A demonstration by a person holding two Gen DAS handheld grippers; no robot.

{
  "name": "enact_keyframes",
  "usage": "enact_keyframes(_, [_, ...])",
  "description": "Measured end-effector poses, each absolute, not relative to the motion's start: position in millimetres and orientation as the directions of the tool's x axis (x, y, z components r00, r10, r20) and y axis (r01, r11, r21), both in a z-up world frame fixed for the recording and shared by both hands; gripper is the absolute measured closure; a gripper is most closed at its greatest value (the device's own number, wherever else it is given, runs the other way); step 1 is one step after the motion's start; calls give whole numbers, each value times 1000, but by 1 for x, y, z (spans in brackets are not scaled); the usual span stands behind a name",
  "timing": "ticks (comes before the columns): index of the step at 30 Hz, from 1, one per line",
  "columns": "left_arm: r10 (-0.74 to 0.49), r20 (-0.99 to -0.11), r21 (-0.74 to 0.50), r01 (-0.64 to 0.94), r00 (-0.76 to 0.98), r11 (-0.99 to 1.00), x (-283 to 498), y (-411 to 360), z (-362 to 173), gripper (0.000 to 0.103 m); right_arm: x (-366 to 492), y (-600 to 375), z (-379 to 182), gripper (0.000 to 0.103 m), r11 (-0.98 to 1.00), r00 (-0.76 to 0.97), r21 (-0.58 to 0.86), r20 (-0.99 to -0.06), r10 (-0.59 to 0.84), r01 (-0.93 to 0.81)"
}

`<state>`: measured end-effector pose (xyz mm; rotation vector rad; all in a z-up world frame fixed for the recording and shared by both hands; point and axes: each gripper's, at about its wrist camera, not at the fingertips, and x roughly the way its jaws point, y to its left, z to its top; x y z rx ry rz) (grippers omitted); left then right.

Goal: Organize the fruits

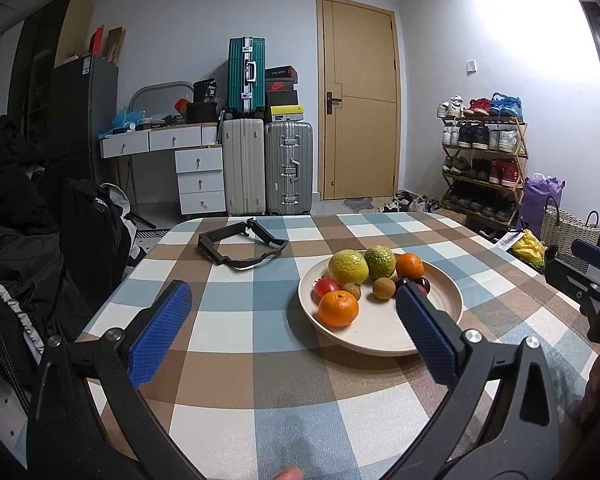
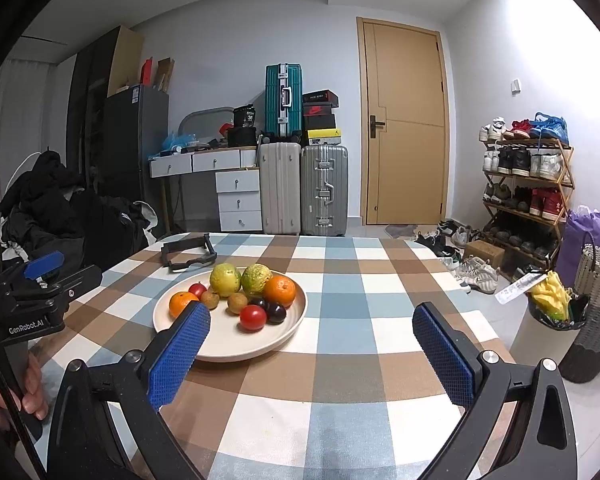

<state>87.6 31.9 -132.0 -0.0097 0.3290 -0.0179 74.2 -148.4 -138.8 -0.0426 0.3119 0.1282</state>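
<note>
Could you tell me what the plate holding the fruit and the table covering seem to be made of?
The plate looks like matte cream ceramic or melamine: an even, low-sheen surface with a thick rolled rim; I cannot tell which. The table covering appears to be a wipeable vinyl or coated cloth: a printed check, lying flat, with faint soft reflections.

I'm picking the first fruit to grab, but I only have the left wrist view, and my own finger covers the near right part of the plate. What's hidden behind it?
Observer: A red tomato lies there, on the plate, nearer the front than the other fruit.
Operator: Is anything crowding it?
Observer: Yes. Two dark round fruits sit right against it, on its right and just behind it.
Operator: Is the right gripper free to take it?
Observer: The right gripper is empty with its fingers spread wide. It hovers over the checked tablecloth, and its left finger overlaps the plate's near edge.
</note>
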Motion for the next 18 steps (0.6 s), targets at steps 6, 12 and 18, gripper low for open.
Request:
enact_keyframes(6, [-17,-322,-13,13,947,1000,87,32,-131,1,74,-148,-139,0,991,944,-21,-309,119,-132])
enact_keyframes(12, [-18,-322,-12,15,946,1000,86,32,-130,1,74,-149,-139,0,991,944,-21,-308,119,-131])
enact_keyframes(18, [-18,-320,-13,14,947,1000,86,32,-131,1,74,-149,-139,0,991,944,-21,-308,119,-132])
